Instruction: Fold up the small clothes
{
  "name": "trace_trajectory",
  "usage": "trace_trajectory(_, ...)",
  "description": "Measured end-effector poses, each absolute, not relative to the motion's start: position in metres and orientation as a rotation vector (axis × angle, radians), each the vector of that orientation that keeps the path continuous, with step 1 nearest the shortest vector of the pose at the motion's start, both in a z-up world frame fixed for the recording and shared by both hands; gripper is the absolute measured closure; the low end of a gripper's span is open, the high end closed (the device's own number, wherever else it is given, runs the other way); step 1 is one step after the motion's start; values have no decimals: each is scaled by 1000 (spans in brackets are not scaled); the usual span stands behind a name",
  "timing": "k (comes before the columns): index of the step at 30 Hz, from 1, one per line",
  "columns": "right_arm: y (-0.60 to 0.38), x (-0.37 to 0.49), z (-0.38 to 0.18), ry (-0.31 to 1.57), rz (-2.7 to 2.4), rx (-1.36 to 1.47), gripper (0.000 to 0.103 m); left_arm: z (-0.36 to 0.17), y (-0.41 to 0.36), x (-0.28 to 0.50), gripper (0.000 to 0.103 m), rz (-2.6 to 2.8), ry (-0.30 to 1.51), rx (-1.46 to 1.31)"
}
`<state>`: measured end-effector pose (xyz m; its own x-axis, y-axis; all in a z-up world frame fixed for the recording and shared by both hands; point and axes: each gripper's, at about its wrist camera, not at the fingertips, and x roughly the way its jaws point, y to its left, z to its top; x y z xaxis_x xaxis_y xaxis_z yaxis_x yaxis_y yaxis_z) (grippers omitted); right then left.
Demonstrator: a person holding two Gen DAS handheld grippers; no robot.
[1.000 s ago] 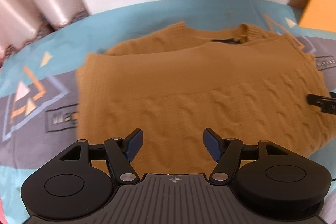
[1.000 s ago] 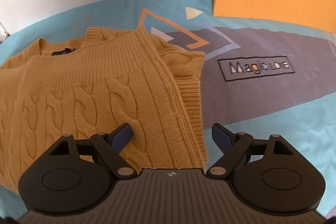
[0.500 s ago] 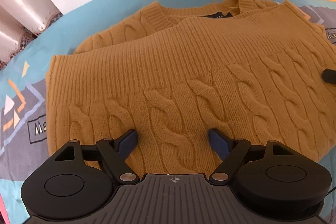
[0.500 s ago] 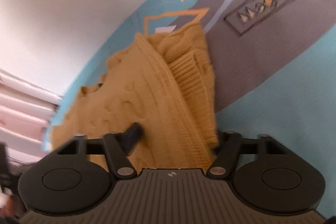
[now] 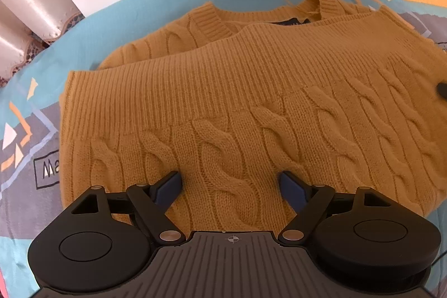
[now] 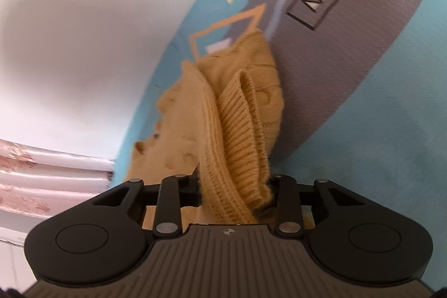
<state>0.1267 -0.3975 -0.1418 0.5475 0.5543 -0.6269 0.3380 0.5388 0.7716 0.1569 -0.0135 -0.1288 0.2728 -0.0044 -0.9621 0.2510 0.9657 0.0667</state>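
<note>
**Side fold under way**

The sweater (image 5: 237, 102) is spread on the bedspread (image 5: 33, 186). Its edge, at 12 o'clock, is clamped by the right gripper (image 6: 234, 186) (all layers gathered). The left gripper (image 5: 230, 183) is held spread; the cloth should be pinned while the edge is carried across.

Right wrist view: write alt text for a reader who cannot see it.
The right gripper is shut on a bunched ribbed edge of a mustard cable-knit sweater. The sweater trails away over a teal and grey printed sheet, with a white wall at left.
</note>
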Motion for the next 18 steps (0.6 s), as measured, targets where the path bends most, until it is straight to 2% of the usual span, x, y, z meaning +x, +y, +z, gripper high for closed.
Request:
trace_trajectory(3, -391, 127, -120, 977, 231, 1116, 69, -127, -10, 154, 0, -174, 1278, 203)
trace_trajectory(8, -335, 142, -62, 938, 398, 1026, 71, -91, 25, 135, 0, -187, 1221, 101)
trace_trajectory(13, -235, 159, -15, 947, 549, 804, 71, -59, 112, 102, 0, -7, 1144, 12)
trace_trajectory(18, -106, 156, -14, 974, 641, 459, 72, -54, 185, 77, 0, 200, 1140, -78)
